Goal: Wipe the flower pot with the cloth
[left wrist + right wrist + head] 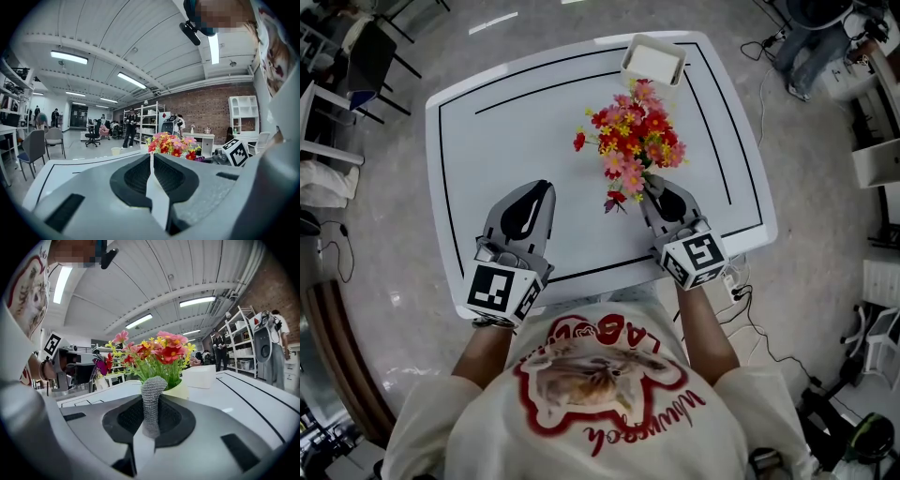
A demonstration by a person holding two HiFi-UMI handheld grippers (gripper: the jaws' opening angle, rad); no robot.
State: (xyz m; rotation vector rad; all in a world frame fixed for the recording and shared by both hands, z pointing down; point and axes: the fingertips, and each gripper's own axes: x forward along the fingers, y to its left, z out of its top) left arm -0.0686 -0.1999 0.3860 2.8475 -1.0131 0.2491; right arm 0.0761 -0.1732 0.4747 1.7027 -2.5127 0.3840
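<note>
Right gripper (654, 186) clamps grey cloth (151, 401), strip poking up past tips. Flower pot (178, 391) just ahead of it; contact unclear. Left gripper (534, 192) closed, empty; pot ahead to its right. Judgement: cloth fetched, wiping barely begun, whole pot left.

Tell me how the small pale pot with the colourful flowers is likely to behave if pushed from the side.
The pale yellow-green pot looks small under a tall, wide bunch of red, pink and yellow flowers, so it is probably top-heavy and may tip. The glossy white table looks smooth, so the pot may slide. Plastic-looking flowers suggest little weight.
</note>
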